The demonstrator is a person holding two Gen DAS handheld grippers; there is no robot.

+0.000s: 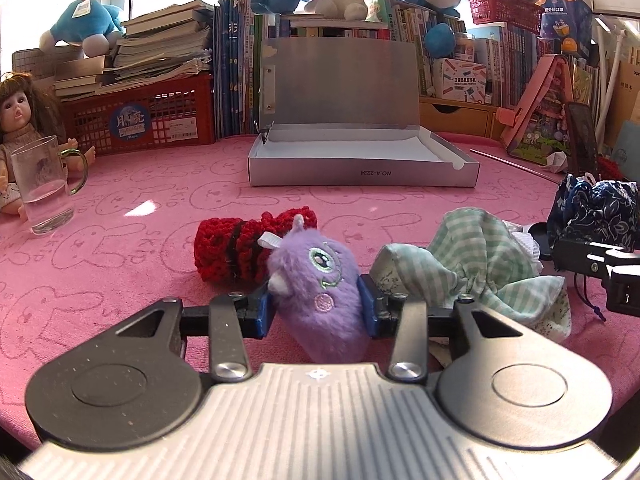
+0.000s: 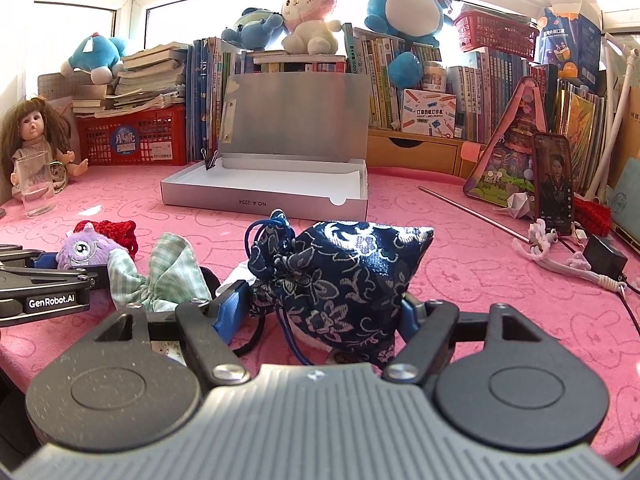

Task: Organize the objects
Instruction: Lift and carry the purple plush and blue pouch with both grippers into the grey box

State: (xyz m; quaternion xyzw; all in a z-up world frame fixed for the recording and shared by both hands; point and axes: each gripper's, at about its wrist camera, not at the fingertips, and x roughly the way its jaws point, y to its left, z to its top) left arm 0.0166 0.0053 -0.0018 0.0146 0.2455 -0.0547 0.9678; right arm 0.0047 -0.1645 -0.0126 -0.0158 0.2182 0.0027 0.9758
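Left gripper: your left gripper sat at the lower centre of the left wrist view, its blue pads pinching the purple plush toy from both sides.
Purple plush toy: it stood between the fingers with its stitched eye facing the camera; in the right wrist view it showed at the far left, held in the left tool.
Right gripper: your right gripper was at the lower centre of its own view, its fingers pressed against the sides of the dark blue floral pouch.
Dark blue floral pouch: it filled the middle of the right wrist view, drawstring mouth up and to the left; in the left wrist view it appeared at the right edge.
Red knitted piece: the red knitted piece lay on the cloth just behind the plush toy, touching it.
Green checked cloth bag: the green checked cloth bag lay crumpled right of the plush toy, between the two tools.
Silver box: the silver box stood open at the centre of the frame, lid upright, well apart from both grippers.
Pink tablecloth: the pink tablecloth lay under everything.
Glass mug: the glass mug stood at the left edge, in front of the doll.
Phone: the phone stood propped at the right of the right wrist view, screen lit.
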